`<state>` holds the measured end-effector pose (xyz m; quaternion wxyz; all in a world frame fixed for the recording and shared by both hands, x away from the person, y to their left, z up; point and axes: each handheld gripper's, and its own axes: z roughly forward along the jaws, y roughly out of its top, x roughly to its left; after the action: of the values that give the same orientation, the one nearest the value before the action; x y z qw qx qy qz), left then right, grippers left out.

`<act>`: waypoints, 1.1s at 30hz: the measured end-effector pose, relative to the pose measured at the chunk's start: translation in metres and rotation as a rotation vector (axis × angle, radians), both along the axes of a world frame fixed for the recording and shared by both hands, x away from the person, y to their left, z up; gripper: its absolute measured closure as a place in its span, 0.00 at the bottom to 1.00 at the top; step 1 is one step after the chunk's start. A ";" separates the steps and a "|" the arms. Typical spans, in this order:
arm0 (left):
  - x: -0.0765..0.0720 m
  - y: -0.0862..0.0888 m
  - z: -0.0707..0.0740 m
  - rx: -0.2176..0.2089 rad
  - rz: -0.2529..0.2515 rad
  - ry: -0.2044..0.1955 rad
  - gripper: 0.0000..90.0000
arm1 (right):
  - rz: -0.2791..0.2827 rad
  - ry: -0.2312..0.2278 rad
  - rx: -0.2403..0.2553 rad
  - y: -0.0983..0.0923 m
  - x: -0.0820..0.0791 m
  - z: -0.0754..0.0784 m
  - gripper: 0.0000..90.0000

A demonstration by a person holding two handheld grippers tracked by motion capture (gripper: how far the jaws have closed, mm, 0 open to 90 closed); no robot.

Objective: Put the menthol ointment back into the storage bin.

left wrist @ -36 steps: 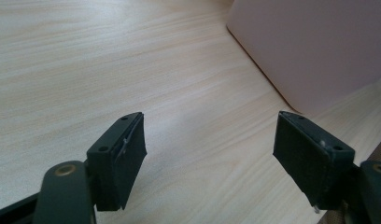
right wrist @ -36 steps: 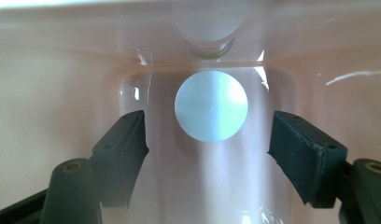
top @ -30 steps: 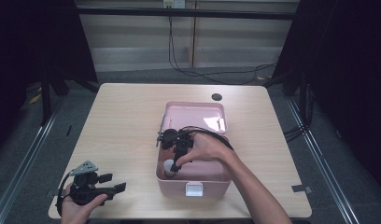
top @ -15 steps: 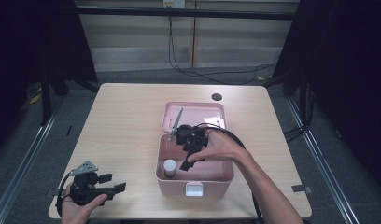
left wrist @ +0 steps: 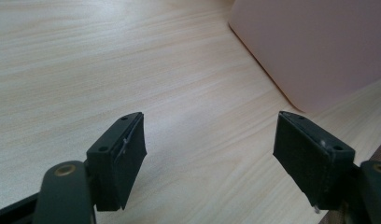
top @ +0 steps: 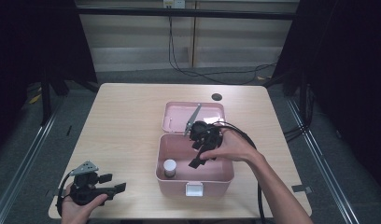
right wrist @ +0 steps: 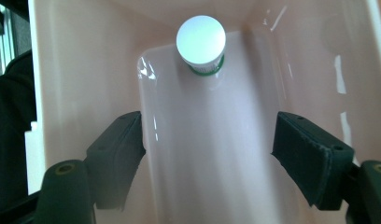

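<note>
A pink box point(top: 160, 161) stands open mid-table, its lid point(top: 174, 114) lying flat behind it. A small white-capped bottle point(top: 169, 167) point(right wrist: 201, 39) stands upright in the box's front left corner. My right gripper point(top: 196, 162) point(right wrist: 207, 158) hangs open over the box, jaws pointing down into it, apart from the bottle and holding nothing. My left gripper point(top: 118, 187) point(left wrist: 209, 154) rests open near the table's front left corner, jaws empty above bare wood. The box's pink wall point(left wrist: 314, 46) appears ahead to its right.
A grey metal stay point(top: 193, 119) leans between lid and box. A small black disc point(top: 216, 97) lies on the table point(top: 123, 121) behind the lid. The right gripper's cable point(top: 247, 140) loops past the box's right side. A white latch point(top: 194, 189) sits on the box front.
My right gripper has let go of the bottle, which now stands in the box. The gripper has drawn back and up toward the box's rear right. The left gripper has not moved.
</note>
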<state>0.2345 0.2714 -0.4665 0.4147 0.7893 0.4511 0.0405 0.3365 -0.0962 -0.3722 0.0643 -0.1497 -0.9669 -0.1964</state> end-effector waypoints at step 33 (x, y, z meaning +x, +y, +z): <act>0.000 0.000 -0.001 0.007 0.008 0.009 0.28 | -0.269 -0.204 0.289 -0.080 -0.031 0.012 0.30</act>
<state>0.2350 0.2709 -0.4672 0.4099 0.7889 0.4560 0.0403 0.3053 -0.1766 -0.3603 -0.0398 -0.2459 -0.9016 -0.3536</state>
